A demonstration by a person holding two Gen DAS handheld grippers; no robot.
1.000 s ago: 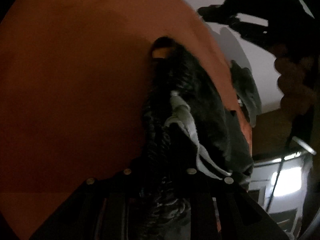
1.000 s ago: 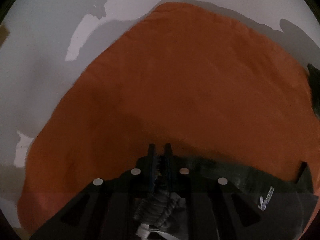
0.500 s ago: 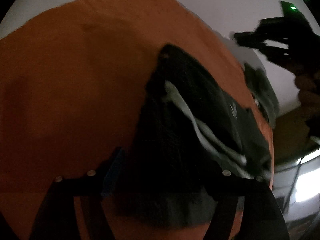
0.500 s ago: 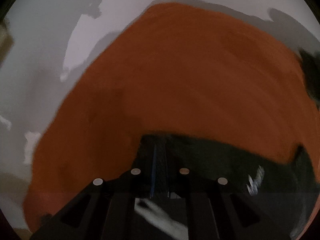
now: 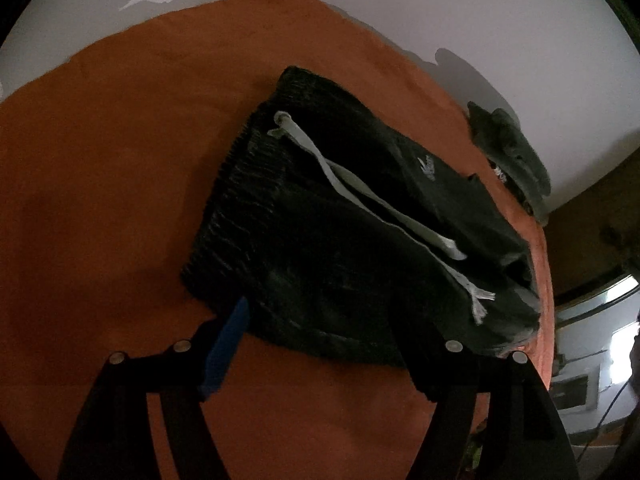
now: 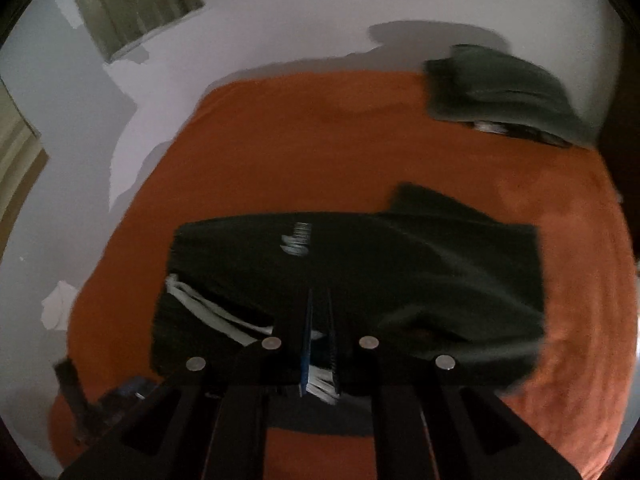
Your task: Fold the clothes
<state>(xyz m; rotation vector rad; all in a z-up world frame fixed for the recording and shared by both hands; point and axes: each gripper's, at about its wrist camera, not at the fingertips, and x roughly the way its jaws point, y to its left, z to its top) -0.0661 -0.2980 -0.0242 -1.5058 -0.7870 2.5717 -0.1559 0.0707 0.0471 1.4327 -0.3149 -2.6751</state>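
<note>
- a second ago the left gripper (image 5: 320,316) was clamped on a bunched dark garment held up close to its lens; half a second ago its fingers had already spread, and now they stand wide apart with nothing between them.
- the black shorts (image 5: 352,216) that hung in a twisted bundle before now lie spread flat on the orange blanket (image 5: 112,184), in the middle of the left wrist view.
- left of centre in that view, the shorts' waistband (image 5: 240,184) is thick and ribbed, with gathered ridges across it; the left finger's blue pad (image 5: 226,350) sits just at the near edge of the cloth.
- from the waistband a pale flat drawstring (image 5: 360,188) runs down toward the right and ends in a frayed tip; a small white logo (image 5: 426,168) is printed further right.
- at the upper right of both views a folded dark green garment (image 6: 504,92) rests at the blanket's far edge, against the pale wall (image 6: 280,12).
- the right wrist view has pulled back since a second ago: then it showed mostly blanket with cloth pinched in its tips, now the whole of the shorts, smooth and roughly rectangular, fills the lower centre, somewhat blurred.
- the right gripper (image 6: 318,300) has its fingers nearly together, a narrow slit between them; whether any cloth is pinched there cannot be told.
- the blanket looks soft and matte, with rounded corners.
</note>
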